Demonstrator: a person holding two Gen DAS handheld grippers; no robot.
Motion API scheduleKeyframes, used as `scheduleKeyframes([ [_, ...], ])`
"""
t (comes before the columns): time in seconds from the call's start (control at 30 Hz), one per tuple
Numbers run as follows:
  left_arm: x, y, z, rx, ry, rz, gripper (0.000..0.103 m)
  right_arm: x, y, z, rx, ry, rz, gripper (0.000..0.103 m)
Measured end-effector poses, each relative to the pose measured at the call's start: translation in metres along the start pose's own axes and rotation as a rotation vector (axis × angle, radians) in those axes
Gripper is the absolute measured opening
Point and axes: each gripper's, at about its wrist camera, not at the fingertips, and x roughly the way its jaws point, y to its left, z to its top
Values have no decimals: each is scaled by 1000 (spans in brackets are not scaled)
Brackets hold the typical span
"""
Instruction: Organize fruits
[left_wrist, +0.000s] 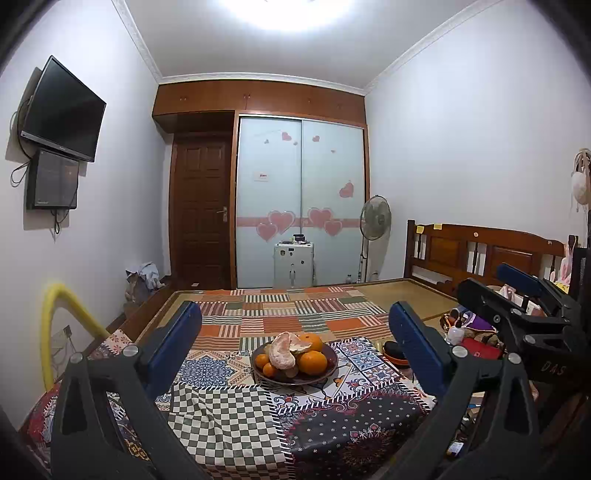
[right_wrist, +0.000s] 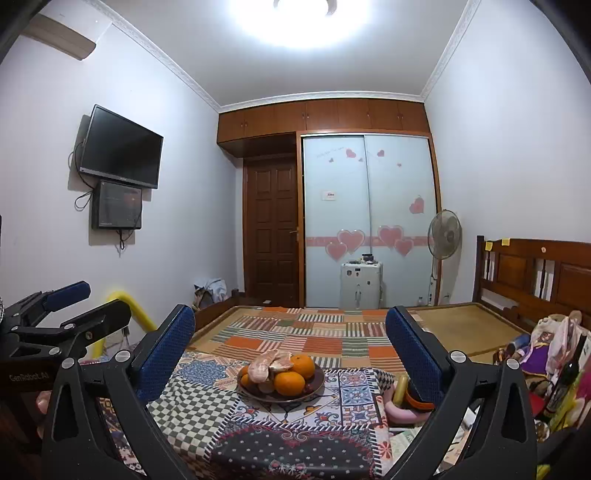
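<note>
Left wrist: both tongs (left_wrist: 295, 343) gape before fruit plate (left_wrist: 328, 363), well apart.

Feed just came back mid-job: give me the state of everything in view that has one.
left gripper: open, empty
right gripper: open, empty
fruit plate: piled with fruit, on the patterned tablecloth
peeled pomelo: atop the pile
door: closed
TV: off
standing fan: blades look still

white walls (left_wrist: 461, 129) | bright ceiling light (right_wrist: 304, 14) | wall tv (right_wrist: 120, 147) | wooden door (left_wrist: 201, 210) | heart-decorated sliding wardrobe (left_wrist: 301, 199) | standing fan (right_wrist: 444, 234) | wooden bed (left_wrist: 480, 254)
</note>
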Motion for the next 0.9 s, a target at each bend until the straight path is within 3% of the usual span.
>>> scheduleKeyframes([
  [0.9,0,2,0,8,9,-24,103,-3,2,2,-3,-4,4,103],
])
